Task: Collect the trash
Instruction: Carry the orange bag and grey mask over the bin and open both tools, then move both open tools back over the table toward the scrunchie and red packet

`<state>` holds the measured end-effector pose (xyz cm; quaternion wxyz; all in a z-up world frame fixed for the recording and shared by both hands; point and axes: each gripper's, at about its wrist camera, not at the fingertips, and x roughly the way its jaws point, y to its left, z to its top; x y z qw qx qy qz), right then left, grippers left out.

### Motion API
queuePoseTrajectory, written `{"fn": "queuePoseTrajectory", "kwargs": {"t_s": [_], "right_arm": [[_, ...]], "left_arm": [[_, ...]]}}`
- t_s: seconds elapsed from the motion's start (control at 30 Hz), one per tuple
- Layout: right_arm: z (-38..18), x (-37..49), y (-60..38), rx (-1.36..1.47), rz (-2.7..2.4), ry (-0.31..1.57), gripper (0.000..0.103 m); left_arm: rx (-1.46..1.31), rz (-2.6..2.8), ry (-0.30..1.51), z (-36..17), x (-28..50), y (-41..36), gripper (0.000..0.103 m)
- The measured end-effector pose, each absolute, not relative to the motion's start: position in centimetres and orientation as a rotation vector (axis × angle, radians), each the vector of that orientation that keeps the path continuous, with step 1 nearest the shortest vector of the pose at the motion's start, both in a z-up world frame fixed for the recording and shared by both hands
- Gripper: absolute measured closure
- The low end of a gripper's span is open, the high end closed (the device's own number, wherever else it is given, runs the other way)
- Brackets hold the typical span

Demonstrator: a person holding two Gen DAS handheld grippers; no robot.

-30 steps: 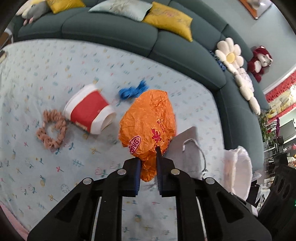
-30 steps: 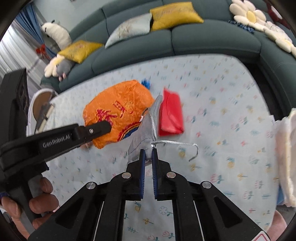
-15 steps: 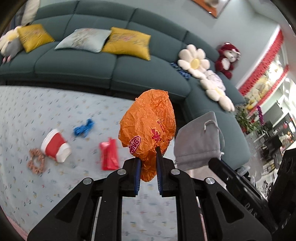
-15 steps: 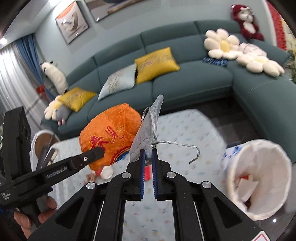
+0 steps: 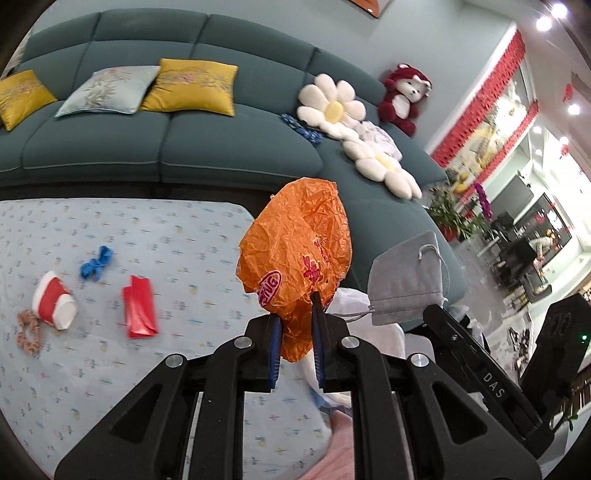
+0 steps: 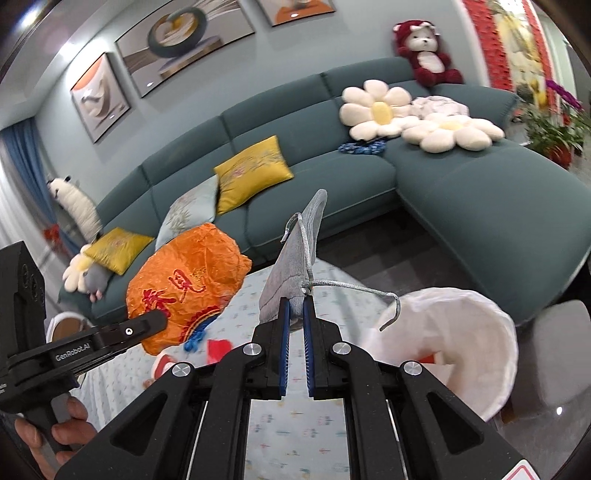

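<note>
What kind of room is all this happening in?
Most likely a home living room: a long teal sofa with yellow cushions and flower-shaped pillows, framed pictures on the wall, and a patterned floor mat scattered with litter.

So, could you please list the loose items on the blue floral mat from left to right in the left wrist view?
Pink scrunchie → red-and-white paper cup → blue crumpled scrap → red packet.

A curved teal sofa with yellow cushions lines the pale blue-grey wall. Framed pictures hang above it. Blue curtains flank its left end.
</note>
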<state>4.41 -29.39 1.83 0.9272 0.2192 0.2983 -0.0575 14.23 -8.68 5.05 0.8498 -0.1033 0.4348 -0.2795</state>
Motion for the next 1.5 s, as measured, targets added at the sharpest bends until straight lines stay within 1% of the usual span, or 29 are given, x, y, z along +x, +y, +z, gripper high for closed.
{"fn": "queuePoseTrajectory", "kwargs": {"t_s": [0.3, 0.53, 0.6, 0.67, 0.7, 0.73, 0.77, 0.83, 0.87, 1.2, 1.33, 1.5], "right_arm": [[-0.1, 2.3, -34.3, 0.507, -0.201, 0.613, 0.096], [-2.2, 1.1, -37.6, 0.551, -0.265, 0.632, 0.096], [-2.9, 0.9, -38.4, 0.562, -0.28, 0.642, 0.096], [-3.5, 0.7, -38.9, 0.574, -0.284, 0.654, 0.092], [-3.7, 0.6, -39.1, 0.58, -0.289, 0.656, 0.088], [-3.8, 0.6, -39.3, 0.584, -0.298, 0.655, 0.085], [-4.0, 0.5, -39.4, 0.587, -0.303, 0.657, 0.081], [-4.1, 0.2, -39.6, 0.594, -0.315, 0.646, 0.058], [-4.1, 0.1, -39.6, 0.594, -0.319, 0.64, 0.056], [-3.7, 1.3, -37.8, 0.57, -0.277, 0.655, 0.056], [-3.2, 2.2, -35.9, 0.549, -0.245, 0.668, 0.056], [-2.6, 3.8, -32.5, 0.509, -0.193, 0.685, 0.054]], "left_arm": [[-0.136, -0.667, 0.958, 3.9, 13.0, -15.1, 0.089], [-0.042, -0.726, 1.015, 1.7, 12.0, -20.5, 0.089], [-0.018, -0.741, 1.033, 1.1, 11.8, -21.9, 0.087], [-0.012, -0.75, 1.051, 0.5, 11.8, -22.7, 0.084], [-0.007, -0.743, 1.058, 0.3, 11.8, -22.9, 0.071], [-0.004, -0.732, 1.064, 0.1, 11.8, -23.1, 0.064], [-0.006, -0.725, 1.063, 0.0, 11.7, -23.2, 0.055], [-0.004, -0.72, 1.059, -0.2, 11.5, -23.1, 0.054], [-0.001, -0.717, 1.064, -0.4, 11.5, -23.1, 0.054], [-0.024, -0.662, 1.053, -0.3, 12.0, -20.6, 0.053], [-0.051, -0.623, 1.048, -0.2, 12.4, -18.2, 0.053], [-0.088, -0.557, 1.045, -0.5, 13.1, -14.3, 0.05]]}}
